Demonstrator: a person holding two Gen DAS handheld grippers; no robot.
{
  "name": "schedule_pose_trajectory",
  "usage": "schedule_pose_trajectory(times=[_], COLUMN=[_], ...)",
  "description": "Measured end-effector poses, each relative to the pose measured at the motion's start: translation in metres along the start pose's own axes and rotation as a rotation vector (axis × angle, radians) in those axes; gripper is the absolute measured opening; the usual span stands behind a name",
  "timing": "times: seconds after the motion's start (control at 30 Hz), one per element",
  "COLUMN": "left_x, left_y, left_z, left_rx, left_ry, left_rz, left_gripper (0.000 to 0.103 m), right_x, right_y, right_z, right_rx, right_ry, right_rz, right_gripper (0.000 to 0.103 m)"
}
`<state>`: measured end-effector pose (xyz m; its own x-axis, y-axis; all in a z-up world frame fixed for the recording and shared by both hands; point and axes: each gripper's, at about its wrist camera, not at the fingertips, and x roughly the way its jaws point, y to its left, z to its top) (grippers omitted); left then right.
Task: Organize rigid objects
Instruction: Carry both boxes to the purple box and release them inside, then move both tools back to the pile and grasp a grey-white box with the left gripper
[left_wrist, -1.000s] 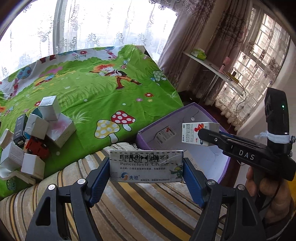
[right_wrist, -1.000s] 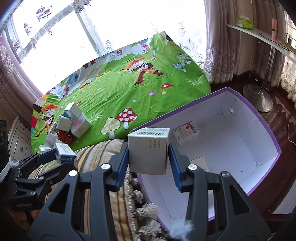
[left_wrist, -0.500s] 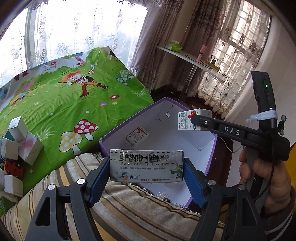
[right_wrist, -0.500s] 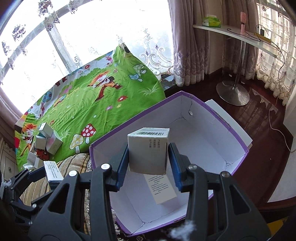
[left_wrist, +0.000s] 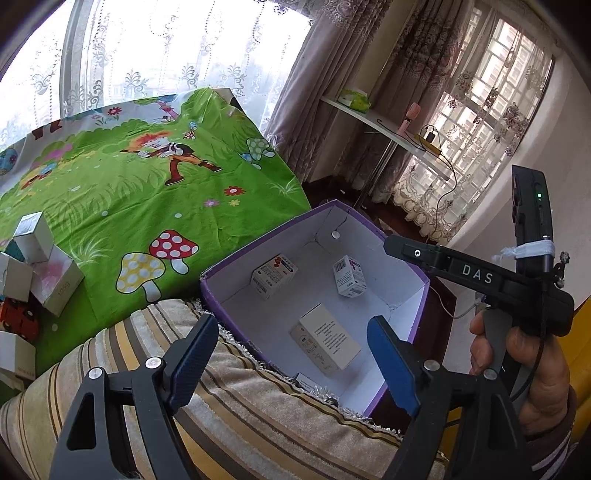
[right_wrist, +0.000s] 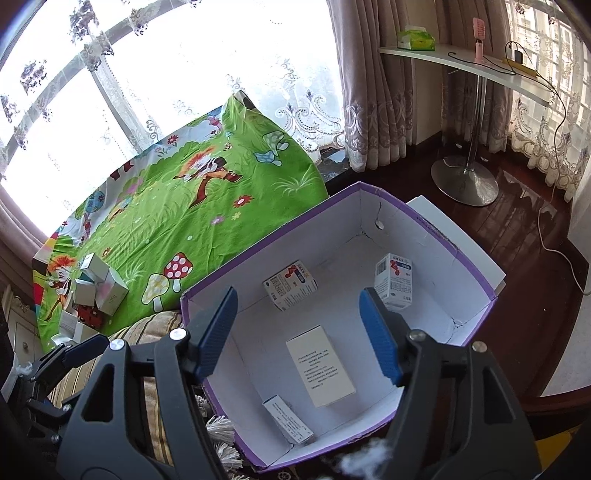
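Both claws, left (left_wrist: 291, 354) and right (right_wrist: 299, 332), opening empty above purple bin (right_wrist: 476, 266); striped cushion (left_wrist: 258, 417) beside it

Left gripper (left_wrist: 293, 363): black frame arms with triangular cut-outs, silver screw heads at the joints, ribbed blue pads on both fingers (left_wrist: 391, 367). Right gripper (right_wrist: 299, 334): same build, black frame, silver screws, blue ribbed pads. Seen from the left wrist view, its body carries white "DAS" lettering, a small green light on an upright black module, and a white cloth tie. The hand (left_wrist: 532, 373) on it shows a striped sleeve cuff.
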<state>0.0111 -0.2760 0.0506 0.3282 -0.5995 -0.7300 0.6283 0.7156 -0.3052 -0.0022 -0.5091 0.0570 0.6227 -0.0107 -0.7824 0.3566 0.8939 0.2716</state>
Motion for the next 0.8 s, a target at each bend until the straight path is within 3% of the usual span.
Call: schedule_pose_trajectory(times=[0.4,0.5,0.8], left_x=[-0.014,-0.02,-0.047], left_y=[0.022,0.033,0.095], left_z=[-0.001,-0.001,-0.001], left_rx=[-0.051,-0.065,-0.204], left_ry=[-0.036,-0.048,-0.104], left_rz=[0.026,0.036,0.092], left_gripper=[0.084,0.084,0.084], right_x=[0.007,0.008,0.016], right_y=[0.029,0.037,0.063], right_z=[-0.006,-0.008,-0.015], right_rx=[-0.069,-0.081,-0.127], right_ry=[0.034,0.045,0.083], right_rz=[0.013,0.054,0.104], right_gripper=[0.072,0.072,0.072])
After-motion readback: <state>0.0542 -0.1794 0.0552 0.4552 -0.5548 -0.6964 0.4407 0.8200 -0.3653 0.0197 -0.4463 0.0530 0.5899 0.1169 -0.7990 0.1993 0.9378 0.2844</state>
